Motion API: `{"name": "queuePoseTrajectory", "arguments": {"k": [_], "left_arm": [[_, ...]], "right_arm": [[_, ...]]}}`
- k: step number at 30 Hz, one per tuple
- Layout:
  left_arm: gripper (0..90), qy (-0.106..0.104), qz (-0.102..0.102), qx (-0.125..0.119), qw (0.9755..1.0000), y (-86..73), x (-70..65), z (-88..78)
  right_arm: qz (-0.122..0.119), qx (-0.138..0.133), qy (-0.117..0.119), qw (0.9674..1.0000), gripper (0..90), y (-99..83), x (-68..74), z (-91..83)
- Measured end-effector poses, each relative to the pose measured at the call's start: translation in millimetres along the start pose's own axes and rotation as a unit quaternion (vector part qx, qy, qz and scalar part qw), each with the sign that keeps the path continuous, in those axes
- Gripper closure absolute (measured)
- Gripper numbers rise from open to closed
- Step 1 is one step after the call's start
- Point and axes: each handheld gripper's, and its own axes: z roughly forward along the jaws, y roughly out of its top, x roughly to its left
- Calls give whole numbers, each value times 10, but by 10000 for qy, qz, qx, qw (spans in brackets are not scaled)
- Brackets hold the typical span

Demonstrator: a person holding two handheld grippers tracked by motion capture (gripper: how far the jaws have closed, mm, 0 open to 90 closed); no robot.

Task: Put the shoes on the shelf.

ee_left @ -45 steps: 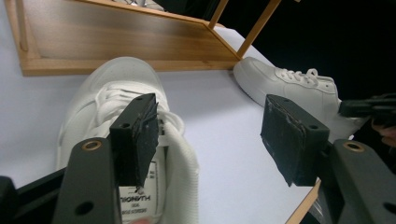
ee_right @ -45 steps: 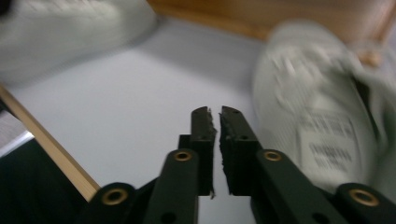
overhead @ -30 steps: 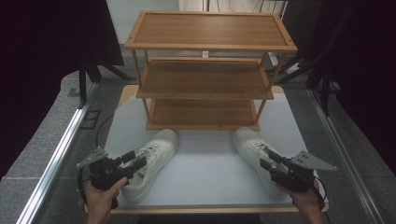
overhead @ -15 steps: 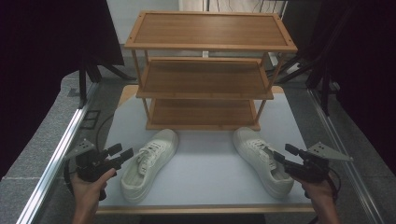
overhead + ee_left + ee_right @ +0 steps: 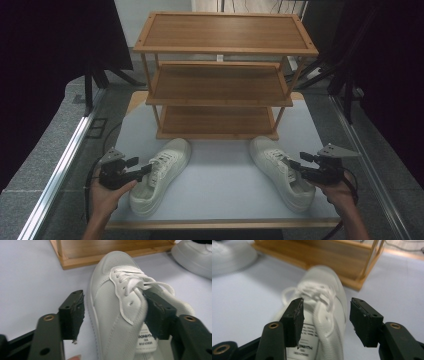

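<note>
Since earlier frames: both grippers shifted inward, back onto shoes; right jaws just closing slightly.

High view: left gripper (image 5: 142, 170) at left shoe (image 5: 159, 176), right gripper (image 5: 296, 166) at right shoe (image 5: 282, 171). Bare table (image 5: 220, 185) between shoes; shelf rack (image 5: 220, 90) close behind toes; front edge near heels.

Left gripper view: jaws apart, straddling white laced upper, one pad touching collar; clamping unclear.

Right gripper view: jaws apart above blurred white shoe, not gripping.

Two shoes on the table (image 5: 220, 200), left shoe (image 5: 160, 175) and right shoe (image 5: 282, 172), before the shelf rack (image 5: 220, 95).
</note>
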Motion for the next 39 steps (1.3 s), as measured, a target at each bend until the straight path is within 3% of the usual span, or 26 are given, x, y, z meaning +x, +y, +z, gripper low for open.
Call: {"name": "queuePoseTrajectory", "arguments": {"k": [5,11,15,20,22,24,28,34,39], "left_arm": [[367,-10,130,168,9998,24,2,81],[366,48,258,385,9989,47,-9,139],[425,272,555,637,9961,39,-79,197],[514,227,439,571,9971,45,-63,222],[588,66,401,561,9976,40,-50,239],[683,81,412,569,9975,32,-56,251],[752,279,475,550,9970,25,-85,258],[812,383,473,518,9968,28,-99,249],[823,399,458,427,9972,27,-118,246]], "right_arm": [[-59,416,71,9991,492,-76,-74,225],[174,412,248,9987,526,-103,-163,360],[74,502,155,9986,555,-97,-145,396],[67,516,52,9986,600,-106,-152,402],[72,520,14,9986,628,-106,-148,406],[-21,577,-112,9983,663,-94,-117,413],[-146,667,-283,9973,755,-83,-93,423],[-142,658,-319,9972,815,-86,-100,422],[23,569,-257,9980,821,-99,-125,411]]}}
